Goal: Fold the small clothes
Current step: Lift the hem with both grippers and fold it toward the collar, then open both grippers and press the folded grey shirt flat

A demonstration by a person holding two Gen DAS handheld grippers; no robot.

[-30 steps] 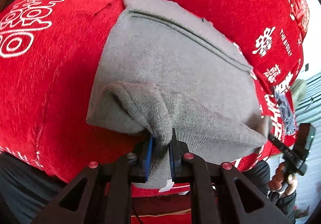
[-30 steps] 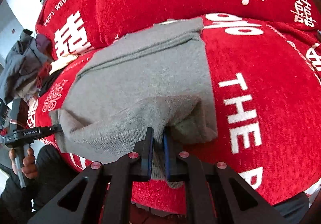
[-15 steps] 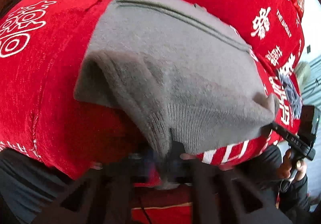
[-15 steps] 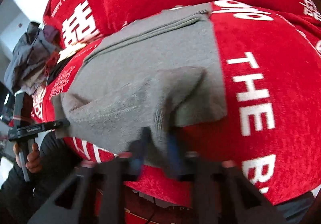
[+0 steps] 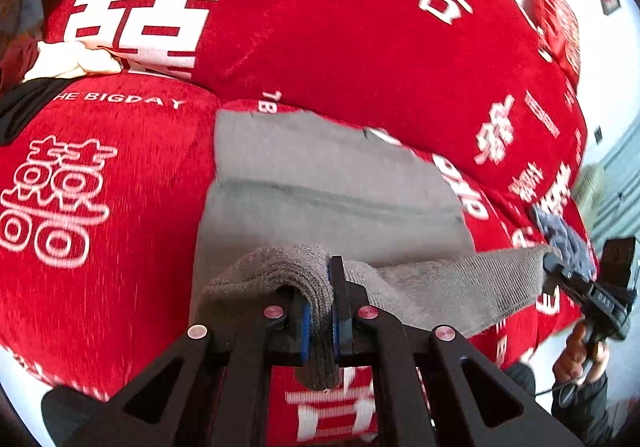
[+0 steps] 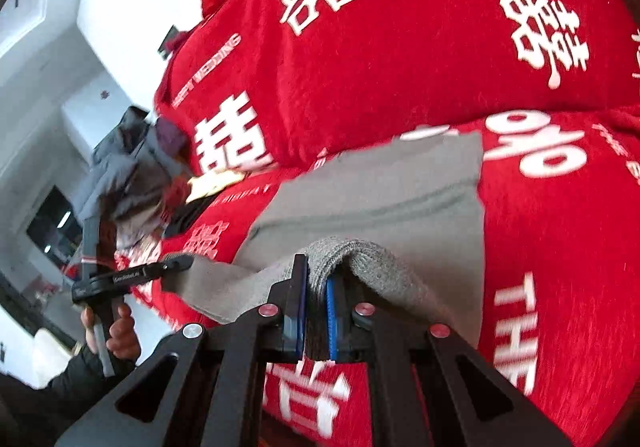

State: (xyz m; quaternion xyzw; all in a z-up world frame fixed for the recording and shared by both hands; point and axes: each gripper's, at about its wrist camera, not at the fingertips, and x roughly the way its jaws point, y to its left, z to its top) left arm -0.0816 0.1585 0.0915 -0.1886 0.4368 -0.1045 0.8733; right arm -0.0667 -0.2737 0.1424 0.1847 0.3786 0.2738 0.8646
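Observation:
A grey knitted garment (image 5: 332, 191) lies on a red sofa seat, its far part flat. My left gripper (image 5: 320, 323) is shut on the near left corner of its hem and holds it raised. My right gripper (image 6: 316, 319) is shut on the near right corner of the grey garment (image 6: 384, 199). The hem stretches taut between the two. Each gripper shows in the other's view: the right one (image 5: 560, 267) at right, the left one (image 6: 176, 263) at left.
The red sofa cover (image 5: 360, 39) with white characters forms seat and backrest. A pile of white and dark clothes (image 5: 68, 61) lies at the left end, also in the right wrist view (image 6: 124, 175). A blue-grey cloth (image 5: 564, 235) lies on the right.
Both grippers have lifted the near hem and carried it up and forward toward the backrest. The hem now hangs taut above the flat part of the garment.

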